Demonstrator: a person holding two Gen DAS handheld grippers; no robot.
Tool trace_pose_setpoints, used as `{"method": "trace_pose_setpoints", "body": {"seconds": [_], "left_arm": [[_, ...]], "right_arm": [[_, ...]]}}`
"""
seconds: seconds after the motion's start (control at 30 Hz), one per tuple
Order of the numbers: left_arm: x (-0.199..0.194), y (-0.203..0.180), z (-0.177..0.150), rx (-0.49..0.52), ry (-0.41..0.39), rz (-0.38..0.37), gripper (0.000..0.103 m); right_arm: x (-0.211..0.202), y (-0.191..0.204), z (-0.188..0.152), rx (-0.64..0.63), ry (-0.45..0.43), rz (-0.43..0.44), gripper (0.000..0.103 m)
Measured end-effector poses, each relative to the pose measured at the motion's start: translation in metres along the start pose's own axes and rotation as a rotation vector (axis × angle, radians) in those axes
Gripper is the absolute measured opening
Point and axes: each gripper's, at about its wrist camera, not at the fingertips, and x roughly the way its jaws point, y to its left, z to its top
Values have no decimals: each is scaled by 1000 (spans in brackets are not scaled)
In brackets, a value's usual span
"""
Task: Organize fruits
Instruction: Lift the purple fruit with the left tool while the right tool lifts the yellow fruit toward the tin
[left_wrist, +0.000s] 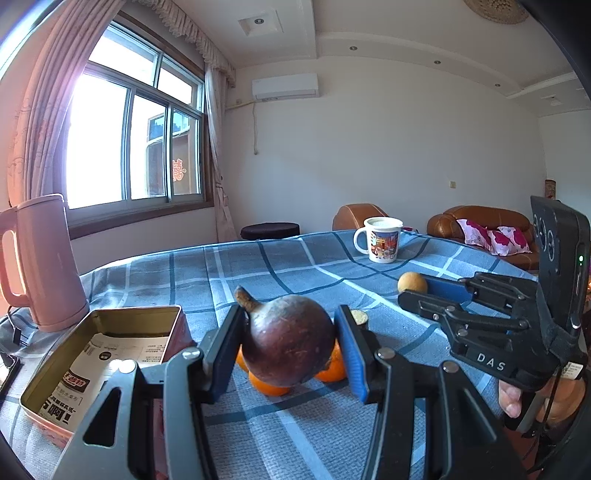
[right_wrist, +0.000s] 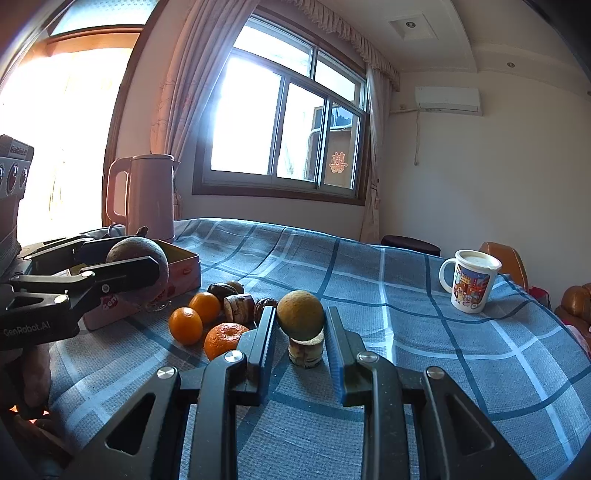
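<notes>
The dark purple round stemmed fruit (left_wrist: 290, 341), seemingly firm and smooth, sat clamped across its middle in the left gripper (left_wrist: 290, 347); the right gripper (right_wrist: 300, 325) held a small tan-green round fruit (right_wrist: 300, 314); the open metal tin (left_wrist: 110, 354) lay at nine o'clock.

Before me: white walls (left_wrist: 388, 147), a bright sliding window (left_wrist: 129, 140) with pink curtains (left_wrist: 44, 110). Air conditioner (left_wrist: 285, 85) mounted high on the wall. Brown leather sofa (left_wrist: 480, 221) beyond the counter (left_wrist: 277, 258), which is draped in blue plaid.
</notes>
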Motion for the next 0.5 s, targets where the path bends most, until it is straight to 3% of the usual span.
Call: {"method": "trace_pose_setpoints", "body": {"seconds": [0.5], "left_arm": [[-14,11,13,11,-54,71,52]], "right_arm": [[-4,18,13,-17,-27,64,27]]}}
